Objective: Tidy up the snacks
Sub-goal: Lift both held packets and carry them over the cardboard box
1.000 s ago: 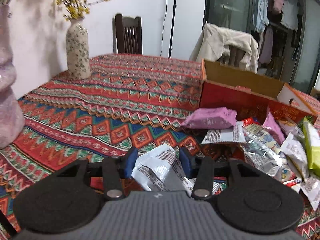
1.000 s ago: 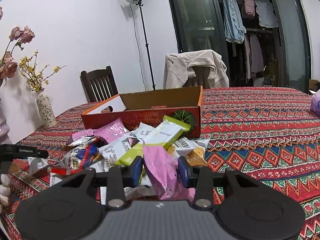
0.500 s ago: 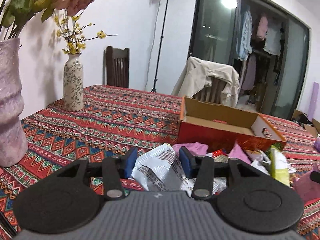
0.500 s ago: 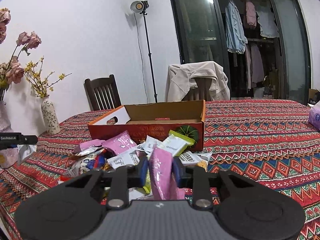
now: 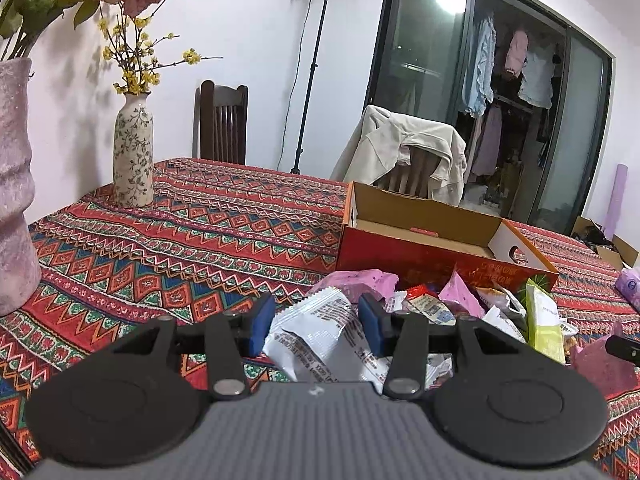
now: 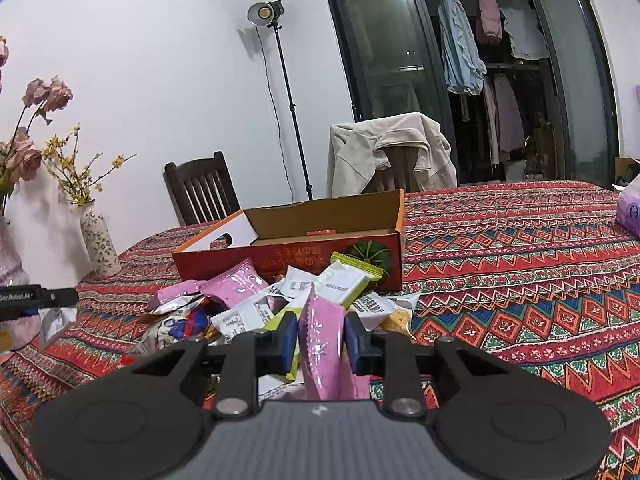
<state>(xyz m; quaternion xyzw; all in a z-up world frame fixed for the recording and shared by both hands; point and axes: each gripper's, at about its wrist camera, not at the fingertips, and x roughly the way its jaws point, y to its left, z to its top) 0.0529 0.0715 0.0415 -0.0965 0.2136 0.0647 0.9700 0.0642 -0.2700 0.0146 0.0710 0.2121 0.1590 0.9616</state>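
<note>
My left gripper (image 5: 315, 322) is shut on a white and silver snack packet (image 5: 320, 336) and holds it above the table, left of the pile. My right gripper (image 6: 321, 340) is shut on a pink snack packet (image 6: 323, 350), held upright over the near side of the pile. The pile of snack packets (image 6: 256, 304) lies on the patterned tablecloth in front of an open orange cardboard box (image 6: 304, 240). The box (image 5: 432, 236) and the pile (image 5: 472, 308) also show in the left wrist view.
A floral vase (image 5: 133, 152) and a large pink vase (image 5: 14, 208) stand at the table's left edge. Two chairs (image 6: 200, 190) stand behind the table, one draped with a beige jacket (image 6: 392, 148). A purple tissue pack (image 6: 629, 212) lies far right.
Both grippers have risen with their packets, so the views look higher across the table. The right jaws closed tighter on the pink packet about half a second ago.
</note>
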